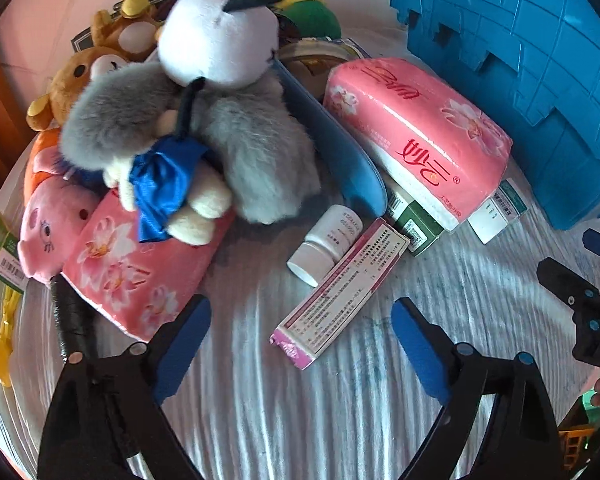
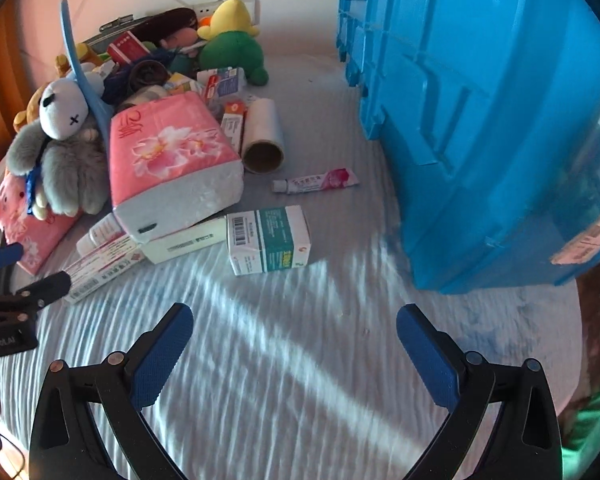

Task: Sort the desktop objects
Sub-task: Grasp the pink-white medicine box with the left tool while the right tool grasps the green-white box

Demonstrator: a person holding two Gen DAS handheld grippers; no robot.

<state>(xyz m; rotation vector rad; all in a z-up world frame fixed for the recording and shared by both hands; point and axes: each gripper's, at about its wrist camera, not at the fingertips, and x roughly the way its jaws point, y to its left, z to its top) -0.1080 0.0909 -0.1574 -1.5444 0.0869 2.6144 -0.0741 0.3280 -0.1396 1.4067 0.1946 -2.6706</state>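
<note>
My left gripper (image 1: 300,312) is open and holds nothing, hovering over the striped cloth just short of a long pink-and-white medicine box (image 1: 340,292) and a small white bottle (image 1: 326,242). Behind them lie a pink tissue pack (image 1: 416,136) on small boxes, a second tissue pack (image 1: 140,268) and a heap of plush toys topped by a grey-and-white one (image 1: 204,92). My right gripper (image 2: 294,328) is open and empty above bare cloth. Ahead of it sit a green-and-white medicine box (image 2: 268,240), a pink tube (image 2: 320,181) and a paper roll (image 2: 264,134).
A big blue plastic crate (image 2: 480,120) fills the right side, also in the left wrist view as the crate (image 1: 520,52). The right gripper's fingers (image 1: 572,288) show at the left view's right edge; the left gripper's fingers (image 2: 40,288) show at the right view's left edge. A yellow-green plush (image 2: 232,40) sits at the back.
</note>
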